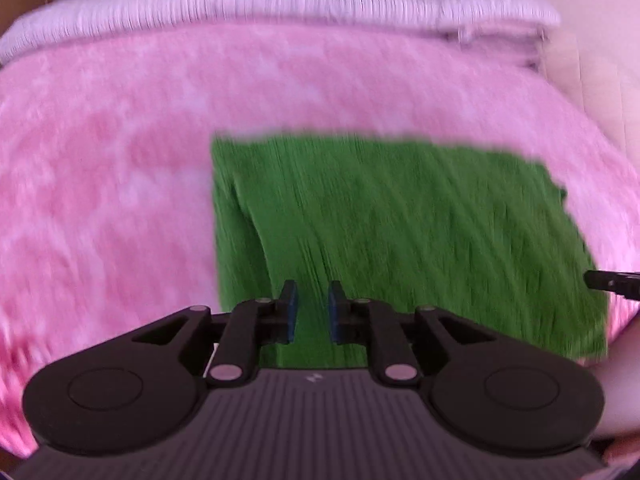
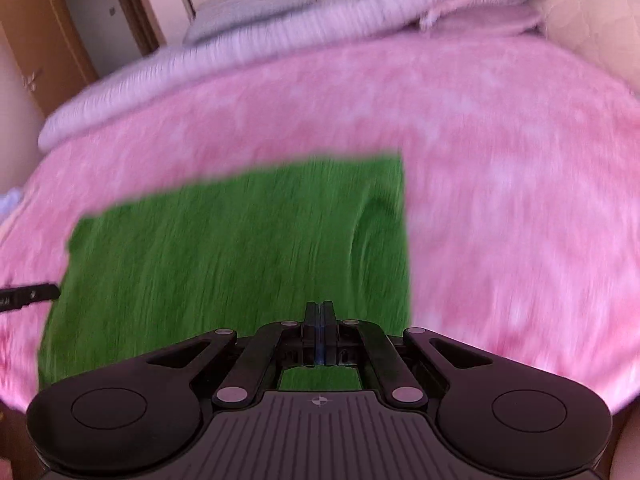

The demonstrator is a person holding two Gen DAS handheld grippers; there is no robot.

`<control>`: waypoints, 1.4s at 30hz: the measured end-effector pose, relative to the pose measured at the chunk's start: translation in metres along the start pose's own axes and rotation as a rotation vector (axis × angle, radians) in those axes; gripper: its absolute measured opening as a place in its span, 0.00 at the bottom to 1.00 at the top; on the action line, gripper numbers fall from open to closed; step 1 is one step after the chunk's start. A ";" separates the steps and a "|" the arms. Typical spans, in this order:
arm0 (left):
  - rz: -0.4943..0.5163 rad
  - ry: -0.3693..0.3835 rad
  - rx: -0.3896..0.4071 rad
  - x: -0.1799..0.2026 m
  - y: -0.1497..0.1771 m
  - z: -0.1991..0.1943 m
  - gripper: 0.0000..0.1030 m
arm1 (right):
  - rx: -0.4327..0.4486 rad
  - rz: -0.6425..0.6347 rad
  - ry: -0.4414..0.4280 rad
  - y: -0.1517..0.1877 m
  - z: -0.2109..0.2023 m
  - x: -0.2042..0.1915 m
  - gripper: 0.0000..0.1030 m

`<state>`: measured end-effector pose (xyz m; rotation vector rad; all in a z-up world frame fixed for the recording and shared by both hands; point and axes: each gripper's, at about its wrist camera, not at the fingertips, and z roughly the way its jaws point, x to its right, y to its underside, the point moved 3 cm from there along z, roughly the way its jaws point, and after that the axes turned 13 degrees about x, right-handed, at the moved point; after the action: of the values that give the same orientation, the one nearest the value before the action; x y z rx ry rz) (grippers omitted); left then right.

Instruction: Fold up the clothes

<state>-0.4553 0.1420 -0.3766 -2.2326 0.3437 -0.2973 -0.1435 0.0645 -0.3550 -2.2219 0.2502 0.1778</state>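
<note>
Lying flat on the pink fleece bed cover, the green garment fills the lower centre of both views as a roughly rectangular, already partly folded panel. A raised crease runs down its left side in the left wrist view and appears near its right edge in the right wrist view.

The left tool sits over the garment's near edge with its blue pads apart and nothing between them. The right tool has its pads pressed together; no cloth can be seen pinched between them, though the near hem directly under the fingers is hidden. Each tool's tip shows at the side margin of the other view.

Both frames are heavily smeared, so edges are read with limited confidence.

Risks, as judged:
- The crease may be folded in if not smoothed first.
- A grasp taken at only one layer would let the lower layer slip and open the fold.
- The pile of the bed cover may catch in the pads along with the hem.
- Uneven lifting by the two tools would skew the edges.

A pale ribbed blanket lies along the upper frame, well apart.
</note>
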 end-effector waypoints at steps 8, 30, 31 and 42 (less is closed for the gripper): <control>0.058 -0.055 0.046 0.026 -0.004 -0.033 0.23 | 0.040 -0.014 0.042 0.006 -0.021 -0.016 0.00; 0.122 -0.091 0.086 0.058 0.021 -0.159 0.38 | 0.090 0.026 0.144 0.039 -0.127 -0.053 0.71; 0.124 -0.089 0.086 0.058 0.024 -0.162 0.38 | 0.087 0.024 0.146 0.042 -0.128 -0.054 0.71; 0.139 -0.068 0.132 0.065 0.035 -0.195 0.38 | 0.166 -0.047 0.173 0.044 -0.169 -0.079 0.71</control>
<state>-0.4631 -0.0399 -0.2762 -2.0727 0.4281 -0.1652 -0.2238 -0.0865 -0.2677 -2.0777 0.2964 -0.0599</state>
